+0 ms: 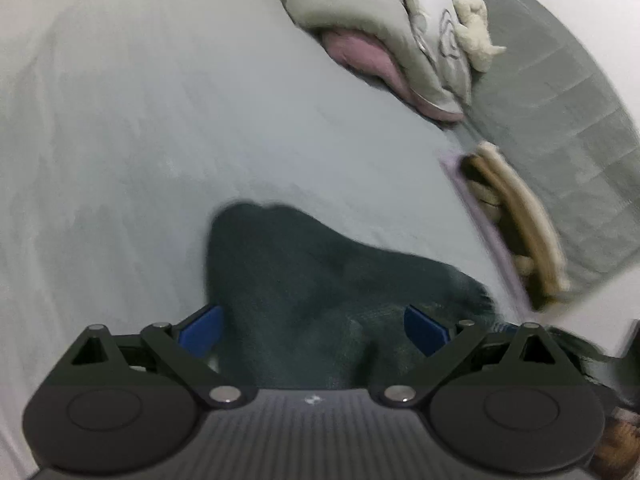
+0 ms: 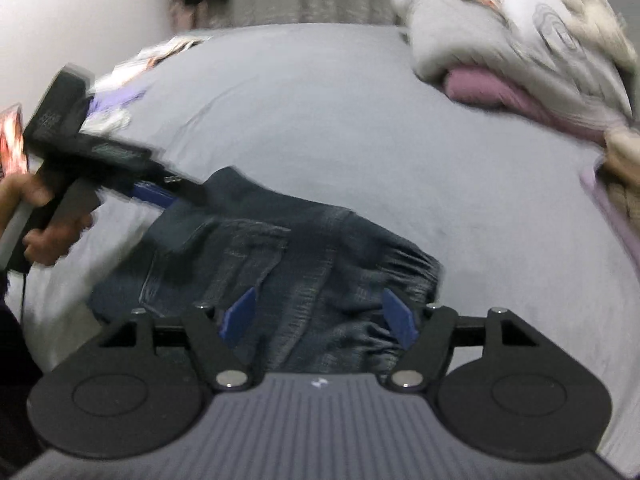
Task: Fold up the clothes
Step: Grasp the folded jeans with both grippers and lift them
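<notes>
A: Where our left gripper (image 1: 312, 328) points, we list its blue pads (image 1: 200, 330) spread wide, nothing clamped; the jeans (image 1: 304, 288) lie under and between them, untouched as far as we can tell.

B: And our right gripper (image 2: 318, 316)?

A: Also parted, pads clear of the cloth. We log the jeans (image 2: 280, 264) beneath it, dark denim, bunched, waistband gathered toward the right. In that view our left gripper (image 2: 160, 196) shows at the left, held by a hand (image 2: 44, 236), its tip at the far left corner of the jeans; contact there is too blurred for us to tell.

B: Where do the jeans sit?

A: On the grey bed sheet (image 2: 340, 120), at the near edge.

B: Farther out?

A: We enter a heap of bedding (image 1: 384, 20), grey over pink, at the far right, with a cream plush toy (image 1: 476, 28) on it. A tan item (image 1: 516, 220) lies past the sheet's right edge; we cannot identify it.
</notes>
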{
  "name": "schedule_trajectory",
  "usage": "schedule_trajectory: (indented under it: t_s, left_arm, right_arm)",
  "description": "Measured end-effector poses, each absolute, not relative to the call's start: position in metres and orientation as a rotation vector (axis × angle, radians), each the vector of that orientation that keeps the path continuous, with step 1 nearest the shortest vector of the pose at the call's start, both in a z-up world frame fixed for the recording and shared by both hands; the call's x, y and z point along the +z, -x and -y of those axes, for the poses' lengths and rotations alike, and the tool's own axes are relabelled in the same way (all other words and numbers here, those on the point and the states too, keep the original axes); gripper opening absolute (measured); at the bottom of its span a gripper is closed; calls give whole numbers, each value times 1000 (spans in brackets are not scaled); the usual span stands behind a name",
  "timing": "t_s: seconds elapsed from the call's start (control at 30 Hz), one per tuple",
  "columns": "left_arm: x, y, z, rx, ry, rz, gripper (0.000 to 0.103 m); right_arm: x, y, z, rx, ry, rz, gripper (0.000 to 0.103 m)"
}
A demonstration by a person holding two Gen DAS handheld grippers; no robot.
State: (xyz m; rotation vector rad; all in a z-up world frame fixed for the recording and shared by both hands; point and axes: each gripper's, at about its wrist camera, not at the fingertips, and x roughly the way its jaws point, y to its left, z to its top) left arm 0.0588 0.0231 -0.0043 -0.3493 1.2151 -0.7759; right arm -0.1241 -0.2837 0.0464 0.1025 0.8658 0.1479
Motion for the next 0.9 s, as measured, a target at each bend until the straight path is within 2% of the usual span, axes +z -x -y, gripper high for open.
schedule_trajectory:
  t_s: [0.13,0.23,0.4,0.6,0.63,0.67,0.73,0.8,0.9]
  left_arm:
    - [-14,-60,-32,-789,346,-1359,98]
    - [-29,-61,-37,-774,389,-1455,98]
    - [-48,-69,-44,-788,531,-1495,94]
    - [-59,-72,-43,-791,578,-1494,91]
    - [-60,-73,-42,-779,578,-1489,85]
    - [-61,-74,-40,-768,578,-1485,72]
    - [-64,-76,-39,-715,582,-1477,60]
    - [-63,-75,-38,-689,574,-1462,52]
    - [-45,-69,-27,-668,495,-1415,38]
  right_arm:
    - [35,123,322,92,-304,-962,74]
    - [14,121,346,155,-556,-1036,75]
    - [-19,112,365,204,-793,-1095,75]
    - [-48,101,367,249,-918,-1116,78]
    - [-52,99,368,257,-937,-1111,78]
    - [-55,97,368,264,-957,-1103,78]
    - [-63,94,369,281,-992,-1085,77]
    - [-67,93,369,297,-1010,-1062,74]
    - [-62,96,368,312,-995,-1040,62]
